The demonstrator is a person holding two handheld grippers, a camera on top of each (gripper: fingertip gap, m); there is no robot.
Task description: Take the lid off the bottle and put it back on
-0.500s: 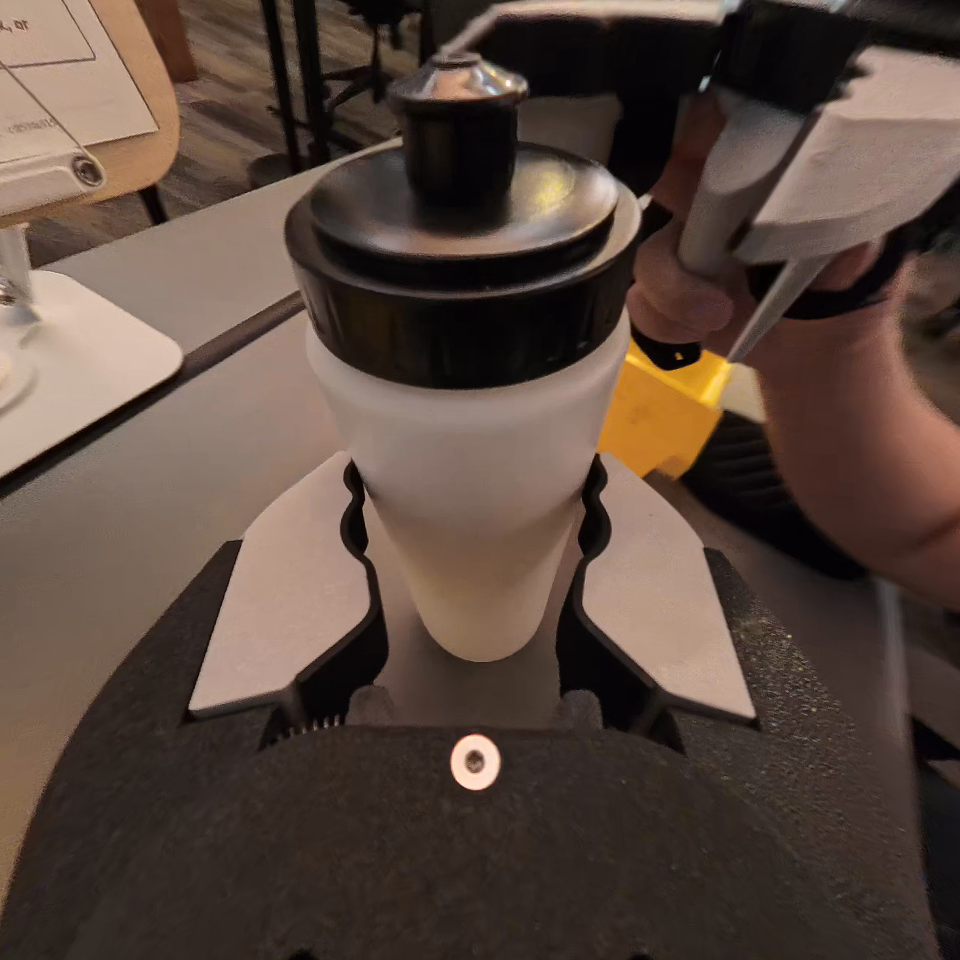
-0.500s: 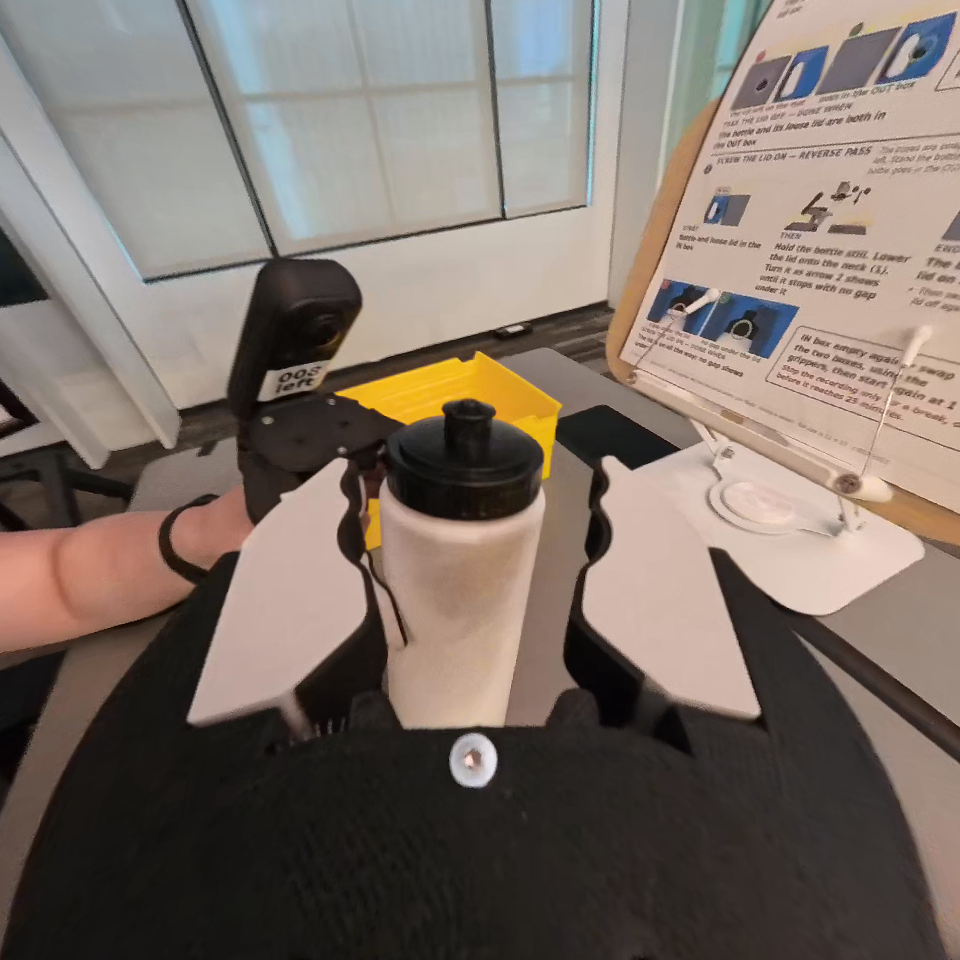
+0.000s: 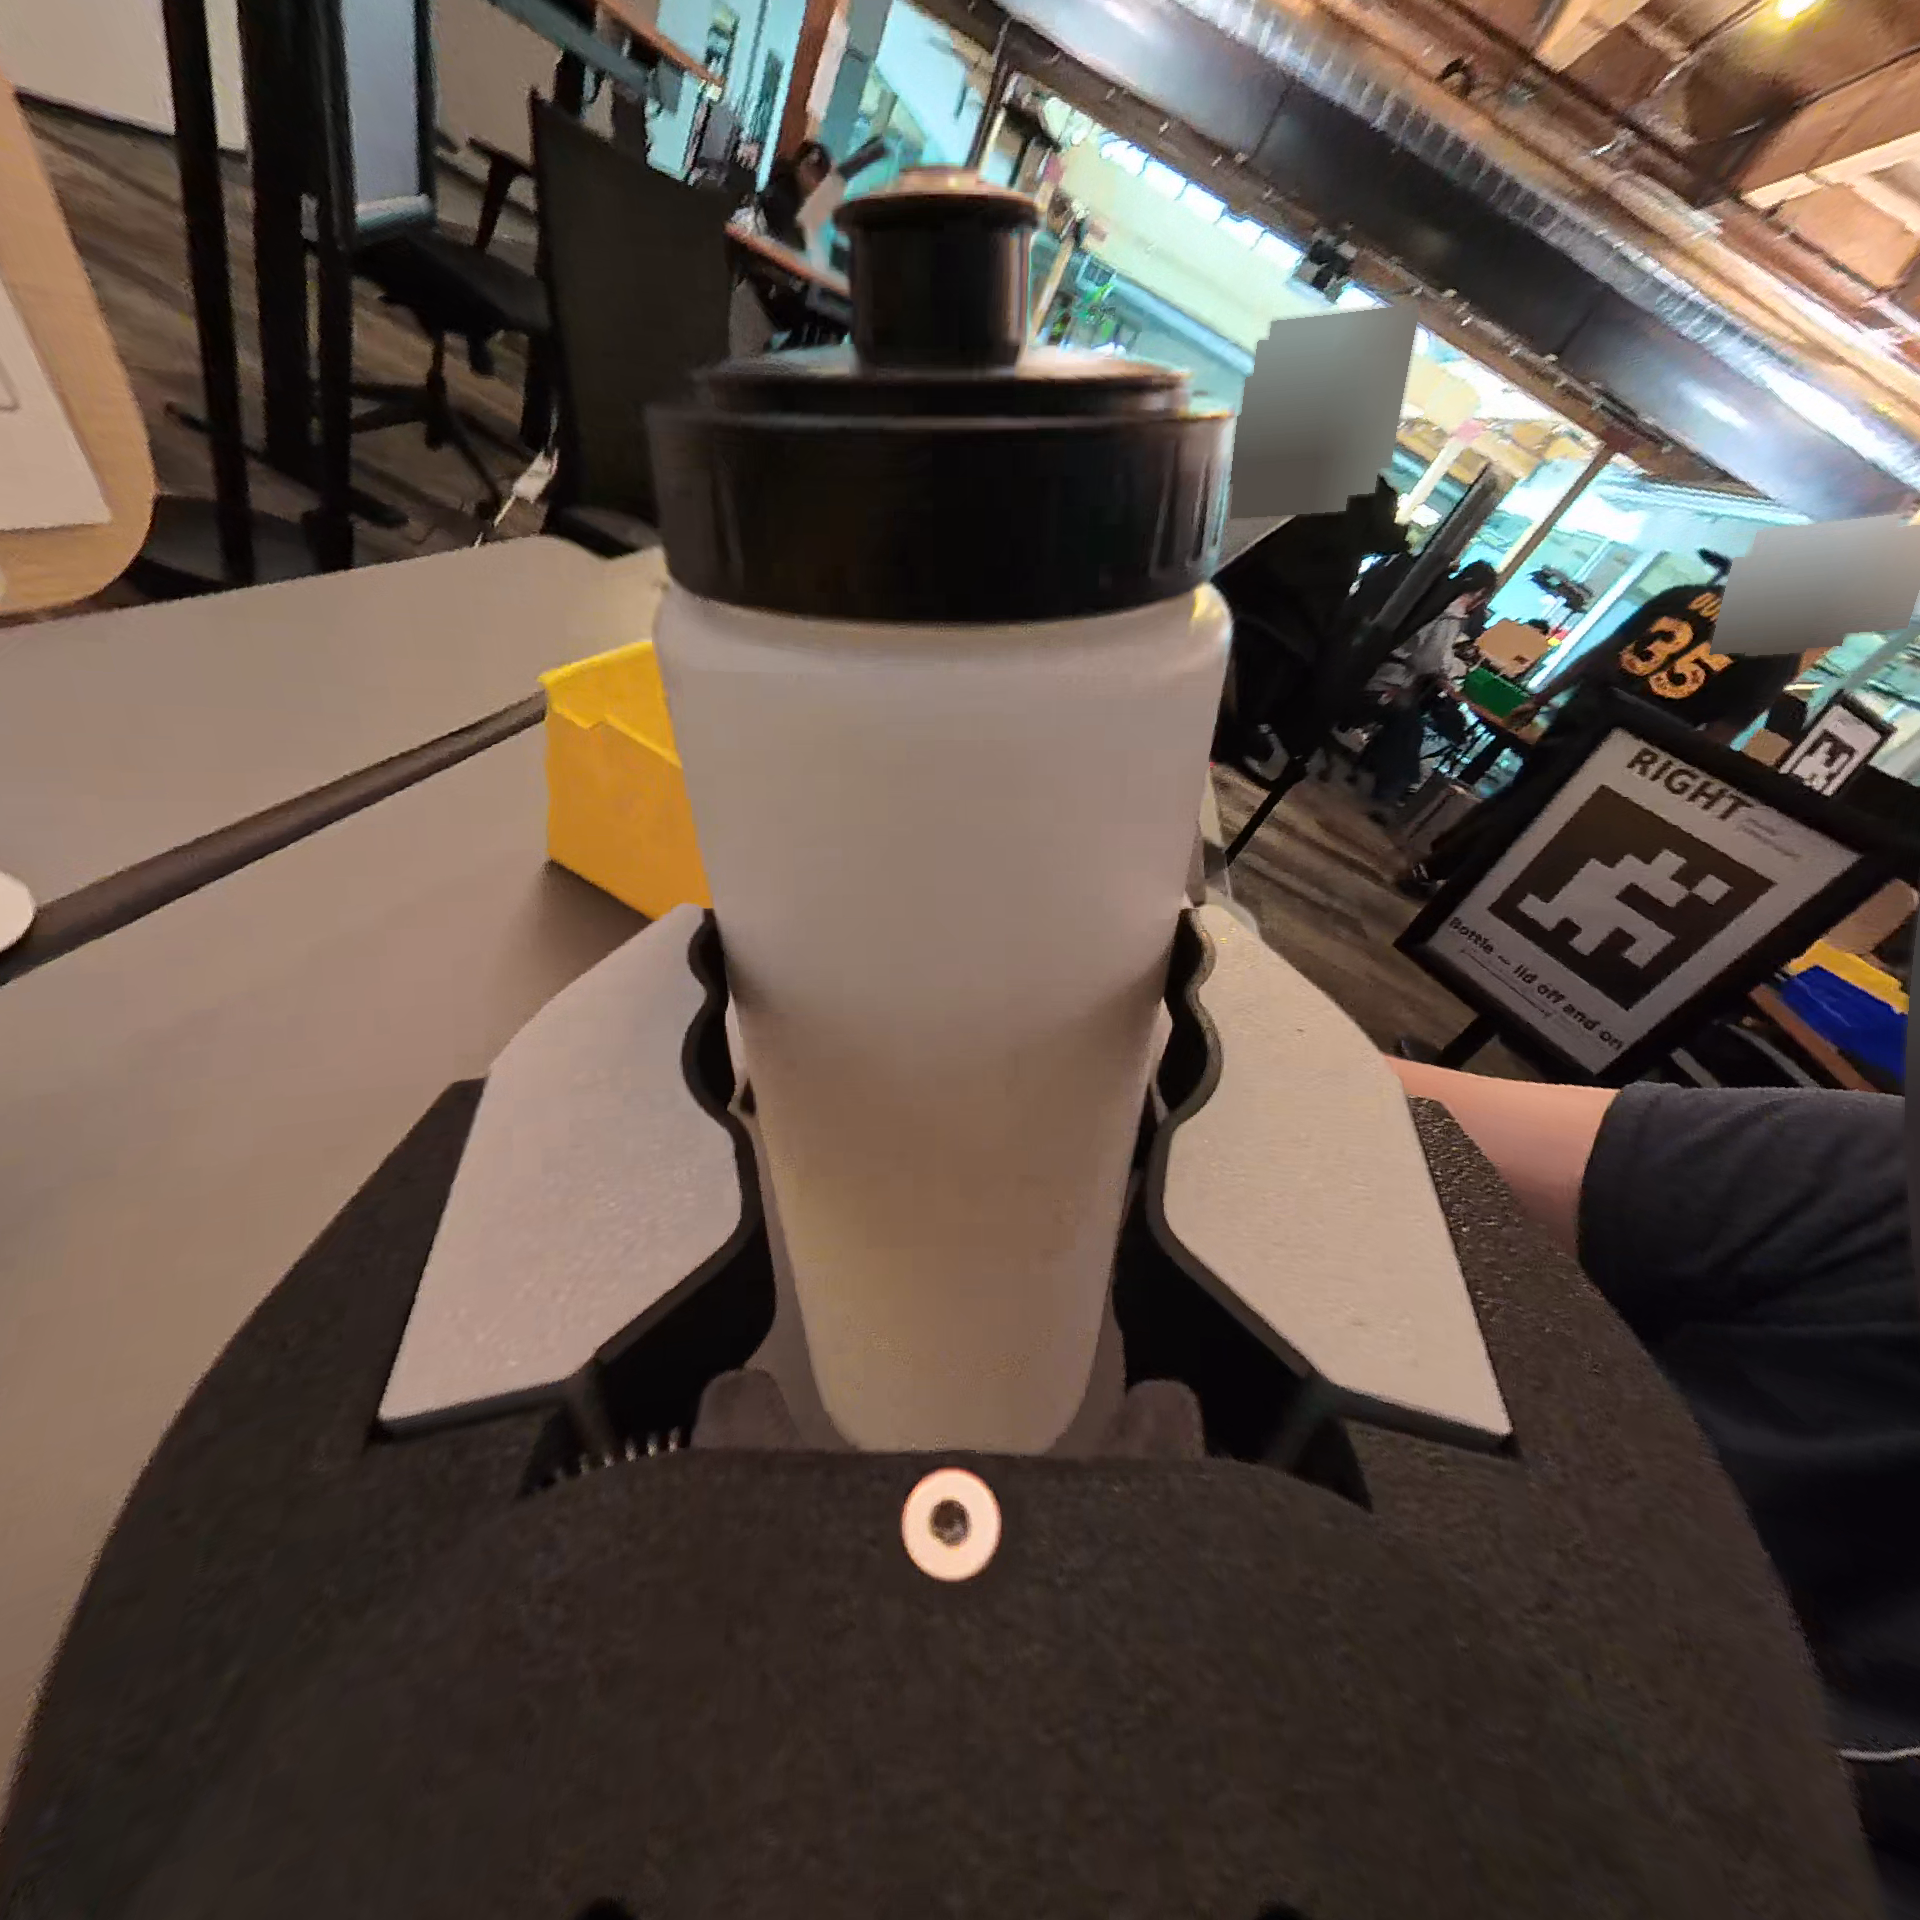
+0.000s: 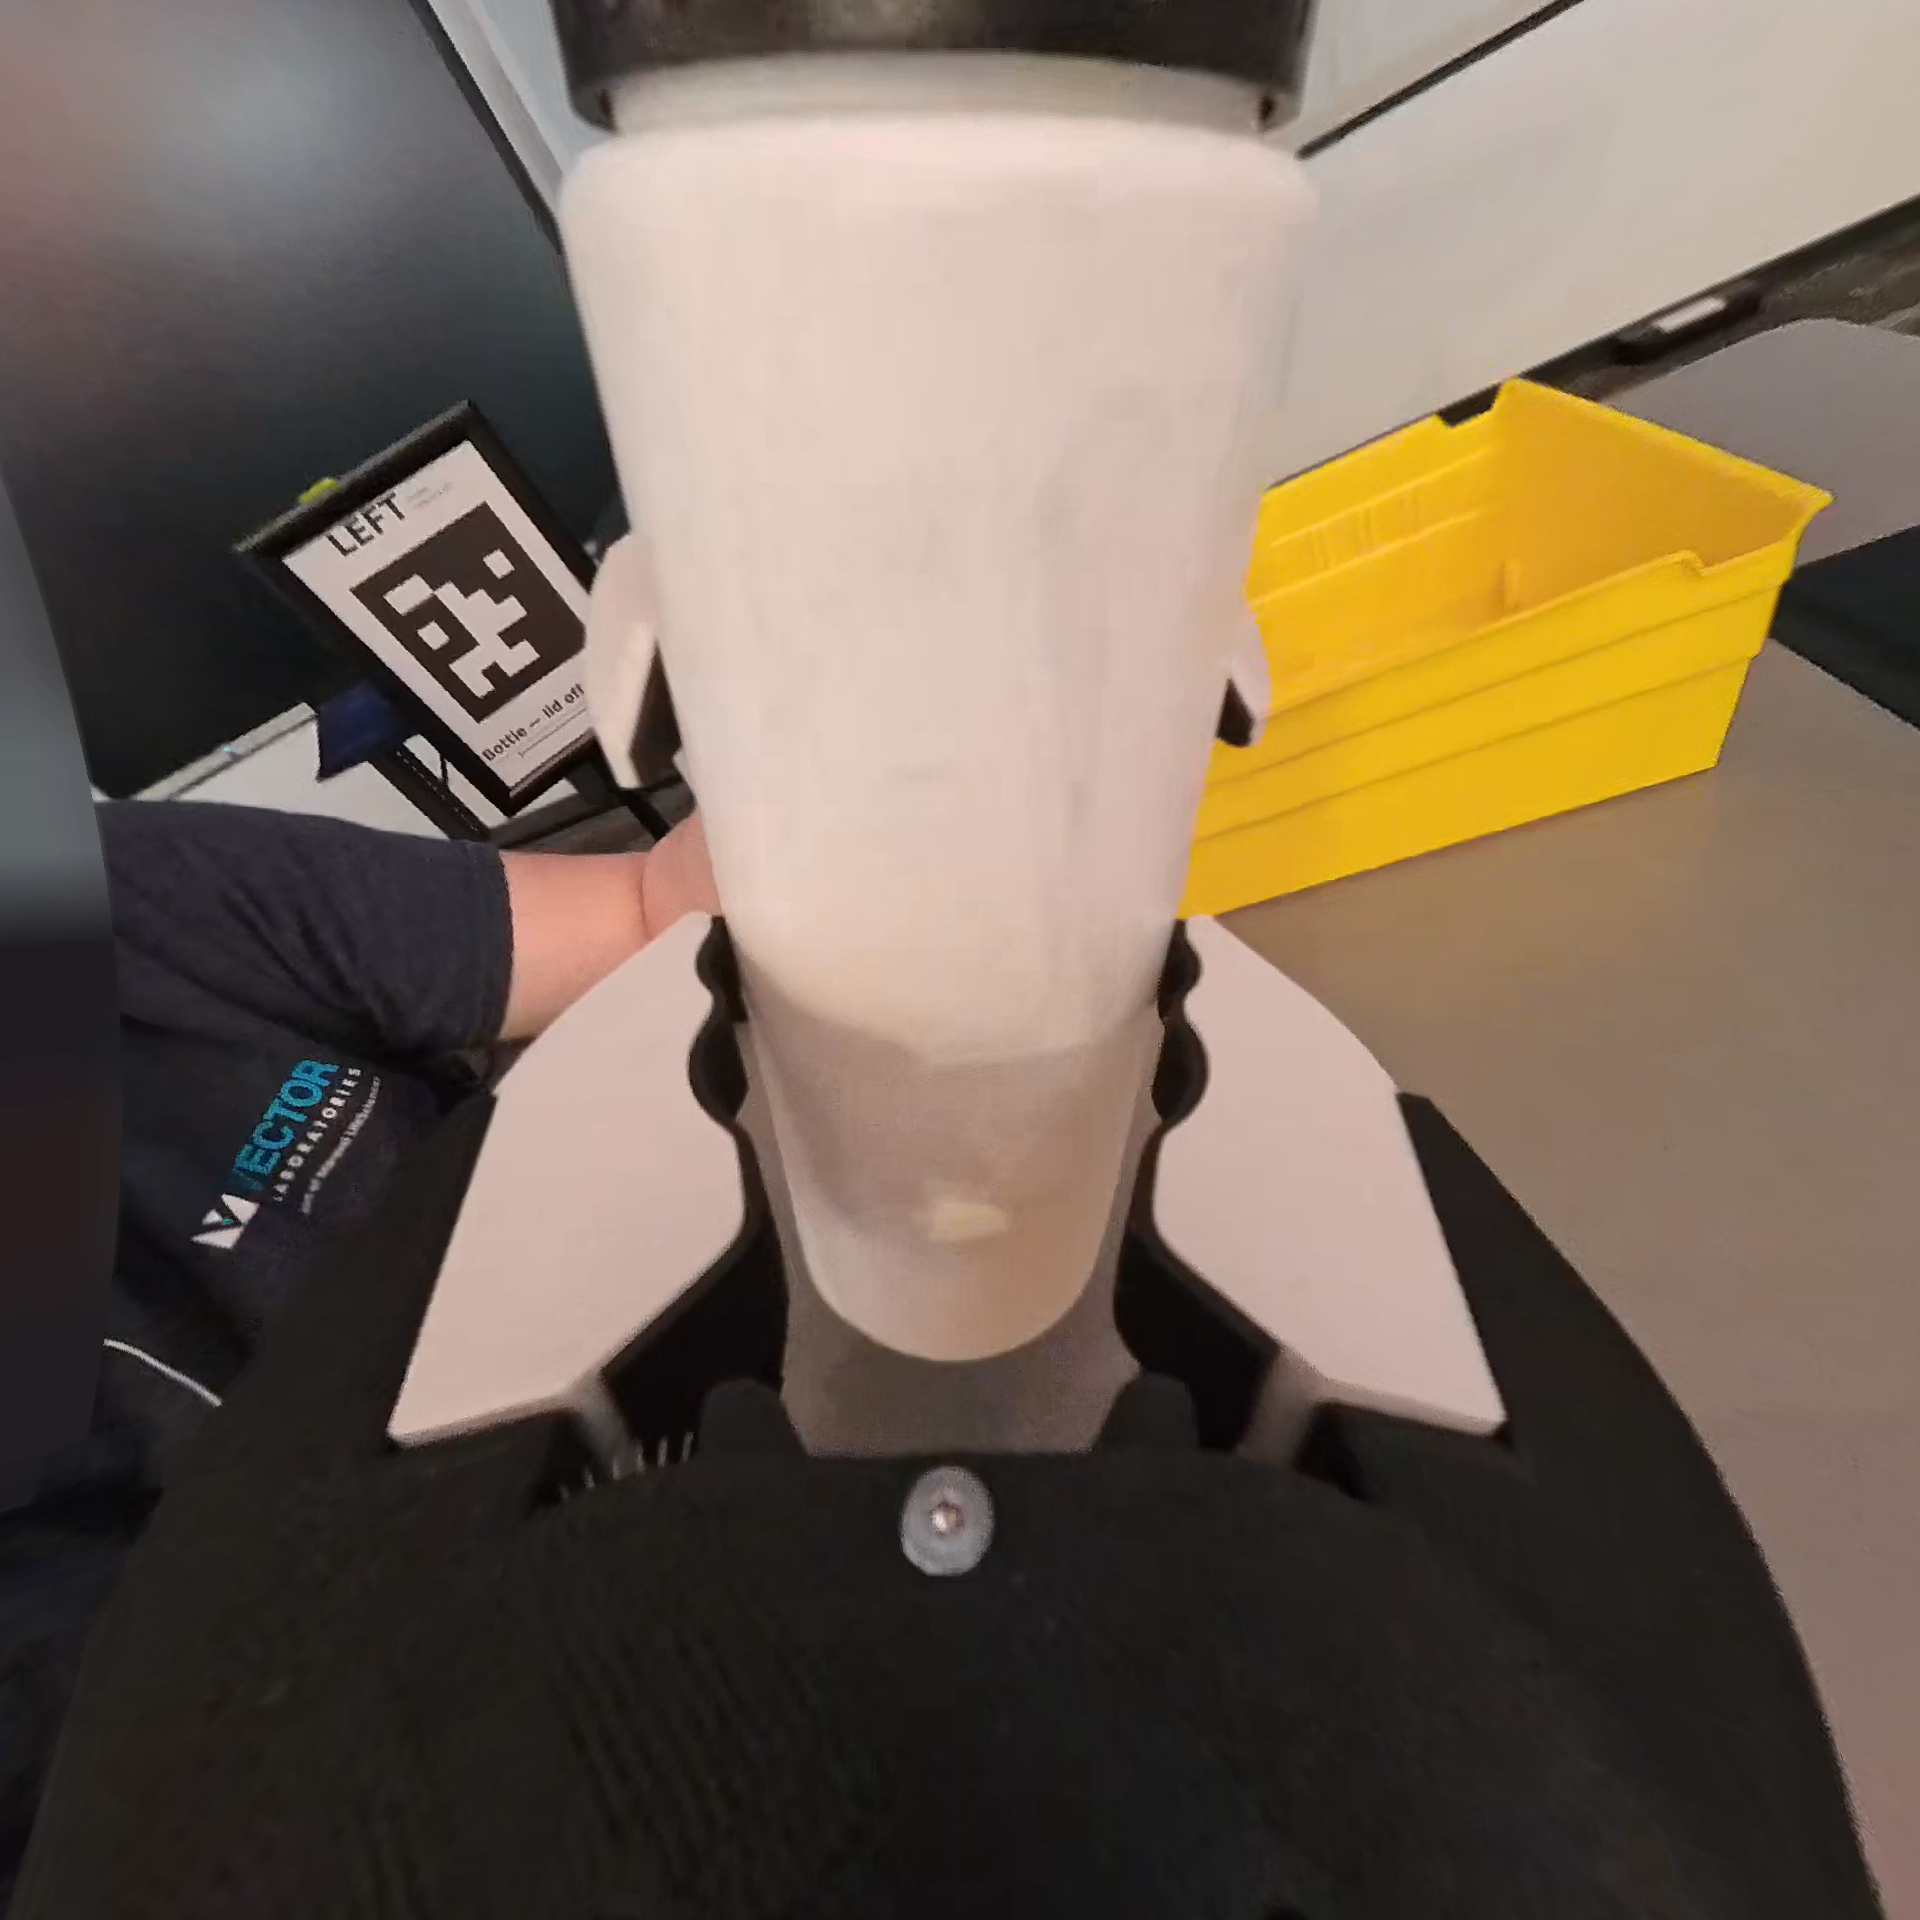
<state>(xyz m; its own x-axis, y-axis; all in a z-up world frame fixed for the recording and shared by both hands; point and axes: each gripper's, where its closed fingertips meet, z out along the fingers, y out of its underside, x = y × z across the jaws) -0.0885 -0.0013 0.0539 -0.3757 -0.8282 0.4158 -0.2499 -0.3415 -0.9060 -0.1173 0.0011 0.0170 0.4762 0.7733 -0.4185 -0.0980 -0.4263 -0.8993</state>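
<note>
A white bottle (image 3: pixel 935 935) with a black lid (image 3: pixel 935 499) screwed on stands upright between my left gripper's (image 3: pixel 945 925) jaws, which are shut on its lower body. In the right wrist view the same bottle (image 4: pixel 935 623) fills the middle, with only the lid's lower rim (image 4: pixel 935 42) showing at the top. My right gripper (image 4: pixel 945 935) is closed on the bottle near its base, both jaws touching it. The left gripper's fingertips (image 4: pixel 623 644) show higher up on either side of the bottle. That view is motion-blurred.
A yellow bin (image 4: pixel 1507 623) sits on the grey table (image 4: pixel 1558 1039) behind the bottle; it also shows in the left wrist view (image 3: pixel 613 769). Framed marker signs stand at the sides (image 3: pixel 1631 904) (image 4: pixel 457 623). A person's sleeved arm (image 4: pixel 312 935) is close behind. One gripper's finger ends stand about 4 cm off the other's.
My right gripper has swung in low and closed around the bottle's base. The left gripper, still holding the bottle, now looks at it from a lower, more level angle and has turned.
</note>
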